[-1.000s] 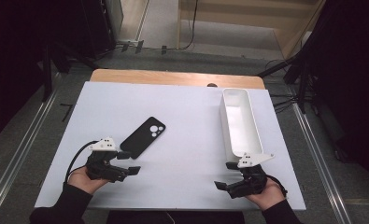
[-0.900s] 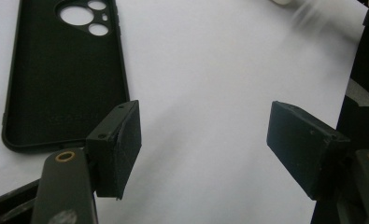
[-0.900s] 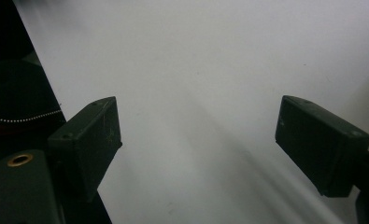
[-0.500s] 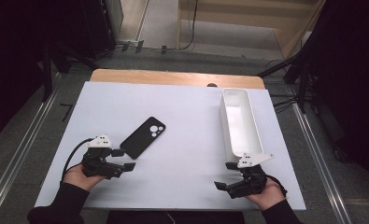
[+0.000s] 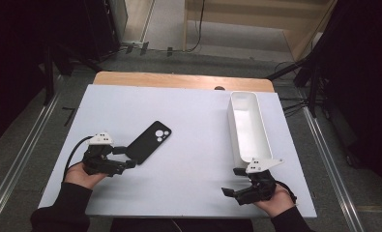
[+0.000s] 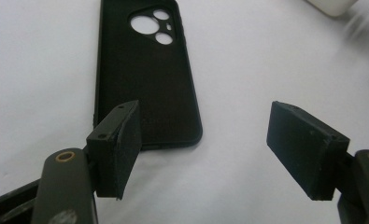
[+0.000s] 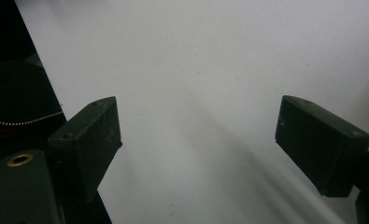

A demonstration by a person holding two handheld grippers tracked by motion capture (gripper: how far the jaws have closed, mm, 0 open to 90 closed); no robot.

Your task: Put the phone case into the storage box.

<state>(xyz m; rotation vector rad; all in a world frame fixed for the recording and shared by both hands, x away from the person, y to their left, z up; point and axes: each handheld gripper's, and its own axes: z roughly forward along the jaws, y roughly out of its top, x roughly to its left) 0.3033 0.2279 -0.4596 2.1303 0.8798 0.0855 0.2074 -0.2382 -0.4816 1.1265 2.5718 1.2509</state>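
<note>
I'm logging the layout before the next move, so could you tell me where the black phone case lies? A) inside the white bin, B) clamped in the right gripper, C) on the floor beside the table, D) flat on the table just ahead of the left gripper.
D: the phone case lies flat on the table, its near end just ahead of the open left gripper.

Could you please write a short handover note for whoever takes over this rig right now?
Left gripper: jaws open, at the near end of the black phone case, one jaw over its corner, nothing gripped.
Right gripper: jaws open and empty, over bare table near the front edge.
The phone case lies flat, camera cutouts pointing away; the white bin stands empty at the right.
Done: approach to the case. Left: close on it and lift; probably into the bin.
</note>
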